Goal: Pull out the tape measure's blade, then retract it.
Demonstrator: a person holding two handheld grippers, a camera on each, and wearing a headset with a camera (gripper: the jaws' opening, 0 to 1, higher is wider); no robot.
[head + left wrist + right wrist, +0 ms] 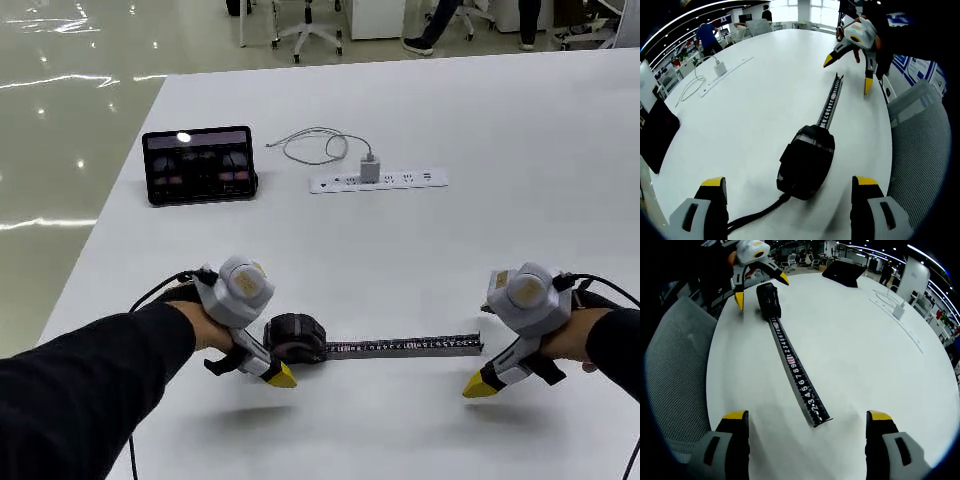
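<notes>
A black tape measure (295,337) lies on the white table, its case (807,160) between the yellow-tipped jaws of my left gripper (788,184), which stands open around it without touching. The blade (405,347) is drawn out to the right and lies flat; its numbered strip (796,369) ends at a hook just ahead of my right gripper (807,417). That right gripper (478,384) is open, with the blade's end lying free between its jaws. The case's strap (757,214) trails toward me.
A dark tablet (199,164) stands at the back left. A white power strip (378,180) with a charger and coiled cable (315,143) lies behind the work. The table's left edge (100,228) drops to a glossy floor; office chairs stand beyond.
</notes>
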